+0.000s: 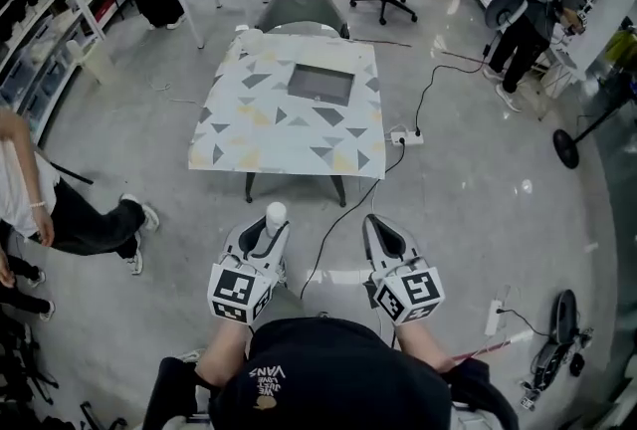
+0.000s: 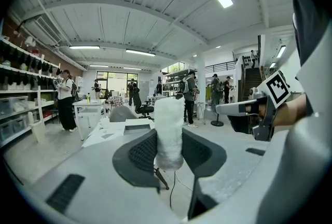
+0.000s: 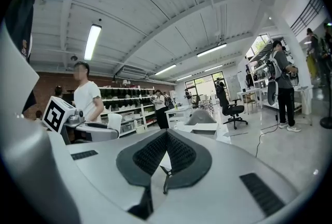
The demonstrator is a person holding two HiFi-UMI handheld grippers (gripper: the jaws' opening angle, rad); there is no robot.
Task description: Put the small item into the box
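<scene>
The small item [image 1: 276,212] is a white fuzzy cylinder, and my left gripper [image 1: 271,221] is shut on it, holding it upright. In the left gripper view the white item [image 2: 169,132] stands between the dark pads [image 2: 142,153], well above them. My right gripper [image 1: 379,224] is beside it, shut with nothing in it; its pads [image 3: 150,153] meet at the tips. Both grippers are held close to my body, short of the table. The box [image 1: 320,85] is a dark rectangular tray on the patterned table [image 1: 259,134]; the same box [image 2: 137,125] shows far beyond the left jaws.
A grey chair [image 1: 302,2] stands behind the table. A power strip [image 1: 404,136] and its cable lie on the floor to the table's right. One person [image 1: 60,214] stands at my left and another [image 1: 532,15] at the far right. Shelves [image 1: 40,10] line the left wall.
</scene>
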